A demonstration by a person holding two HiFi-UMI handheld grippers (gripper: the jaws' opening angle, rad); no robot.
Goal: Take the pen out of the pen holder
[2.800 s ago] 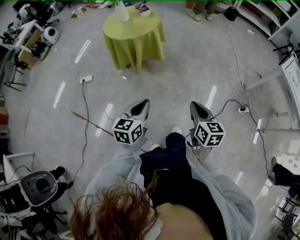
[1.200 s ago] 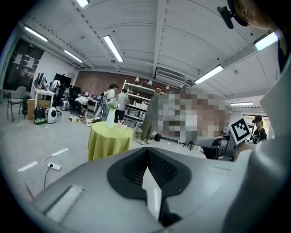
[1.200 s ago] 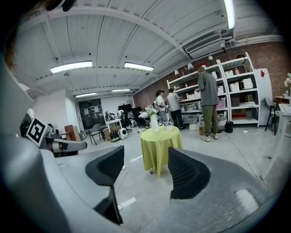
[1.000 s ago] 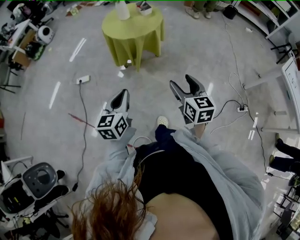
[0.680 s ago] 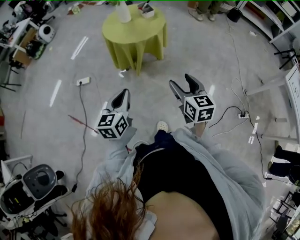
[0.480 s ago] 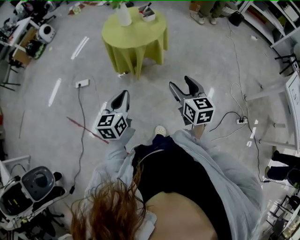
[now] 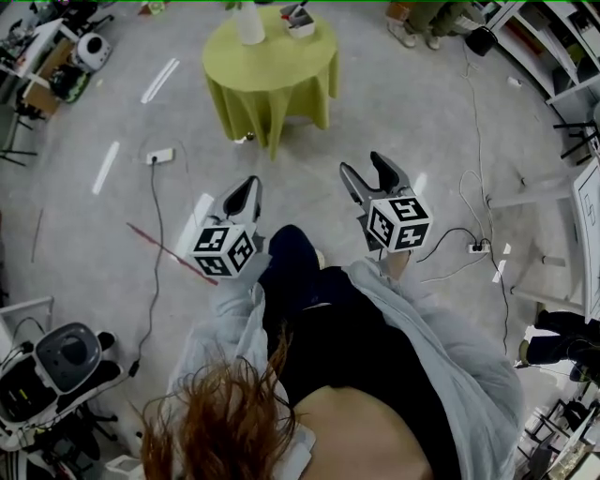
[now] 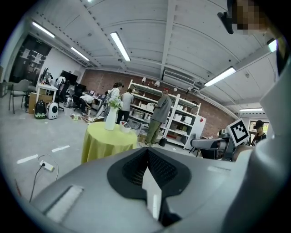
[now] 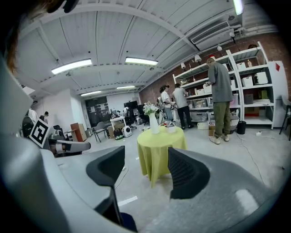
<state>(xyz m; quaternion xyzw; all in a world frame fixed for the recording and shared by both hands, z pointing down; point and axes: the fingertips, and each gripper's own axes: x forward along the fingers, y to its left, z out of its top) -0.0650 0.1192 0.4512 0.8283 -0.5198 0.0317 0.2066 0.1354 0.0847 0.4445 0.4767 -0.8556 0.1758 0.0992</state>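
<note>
Pen holder (image 7: 300, 21), a small pale box with dark sticks (image 7: 297, 11) poking up, stands well apart from me. My left hand-held gripper (image 7: 251, 184) is pressed together; my right hand-held gripper (image 7: 361, 167) is spread, empty. Beyond them, the holder sits beside a white vase (image 7: 248, 24) on a round table (image 7: 272, 70) draped in yellow-green cloth.

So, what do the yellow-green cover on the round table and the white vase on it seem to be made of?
The yellow-green table cover looks like matte cloth: it hangs in soft folds. The tall white vase seems smooth ceramic or plastic; too small to tell.
</note>
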